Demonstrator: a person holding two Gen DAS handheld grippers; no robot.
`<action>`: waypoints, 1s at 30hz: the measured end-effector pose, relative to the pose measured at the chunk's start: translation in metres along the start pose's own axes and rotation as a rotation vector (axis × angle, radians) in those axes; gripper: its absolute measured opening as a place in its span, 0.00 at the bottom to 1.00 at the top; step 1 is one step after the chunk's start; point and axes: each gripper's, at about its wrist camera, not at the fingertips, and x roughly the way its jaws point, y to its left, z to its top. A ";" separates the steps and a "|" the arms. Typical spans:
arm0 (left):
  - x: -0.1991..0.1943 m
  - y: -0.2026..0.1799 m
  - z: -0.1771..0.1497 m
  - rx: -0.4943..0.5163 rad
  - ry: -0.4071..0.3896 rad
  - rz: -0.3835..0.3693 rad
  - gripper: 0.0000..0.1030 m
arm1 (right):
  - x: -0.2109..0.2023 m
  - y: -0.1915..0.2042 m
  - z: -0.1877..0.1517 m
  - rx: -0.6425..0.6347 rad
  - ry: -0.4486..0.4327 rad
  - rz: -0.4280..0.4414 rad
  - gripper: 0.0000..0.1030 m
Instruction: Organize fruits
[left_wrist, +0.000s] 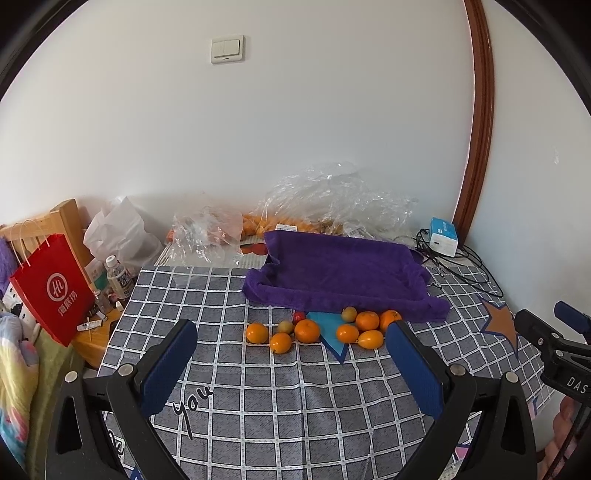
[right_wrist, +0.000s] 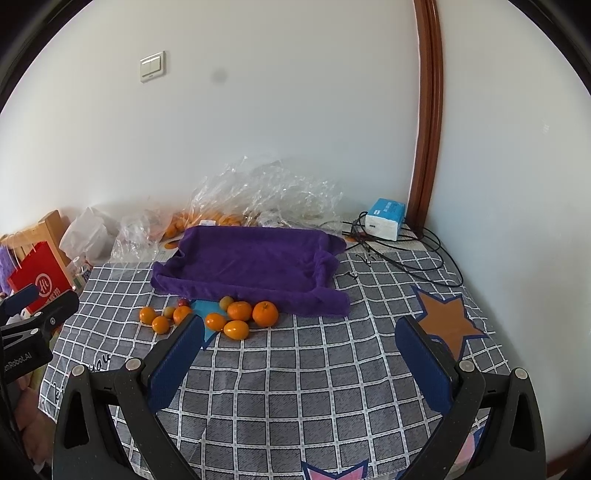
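Note:
Several oranges (left_wrist: 307, 330) (right_wrist: 239, 310) lie in a loose row on the checked cloth, mixed with two small yellowish fruits (left_wrist: 348, 314) (right_wrist: 226, 303) and one small red fruit (left_wrist: 299, 316) (right_wrist: 182, 302). Just behind them sits a tray draped in a purple towel (left_wrist: 343, 275) (right_wrist: 251, 264), with nothing on it. My left gripper (left_wrist: 291, 332) is open, hanging short of the fruit row with nothing between its fingers. My right gripper (right_wrist: 300, 328) is open too, to the right of the fruit and nearer me.
Crumpled clear plastic bags (left_wrist: 332, 199) (right_wrist: 266, 195) with more oranges line the back wall. A white and blue box (left_wrist: 443, 236) (right_wrist: 384, 218) with black cables sits back right. A red paper bag (left_wrist: 51, 288), bottles and clutter stand off the left edge of the table.

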 end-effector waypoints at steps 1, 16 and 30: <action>0.000 0.001 0.000 -0.002 0.001 0.000 1.00 | 0.000 0.000 0.000 0.000 0.002 0.001 0.99; 0.005 0.008 0.001 -0.018 0.001 -0.005 1.00 | 0.003 0.008 0.000 -0.019 -0.007 0.009 0.99; 0.054 0.027 -0.013 -0.070 0.051 0.015 1.00 | 0.046 0.022 -0.009 -0.066 0.000 0.002 0.99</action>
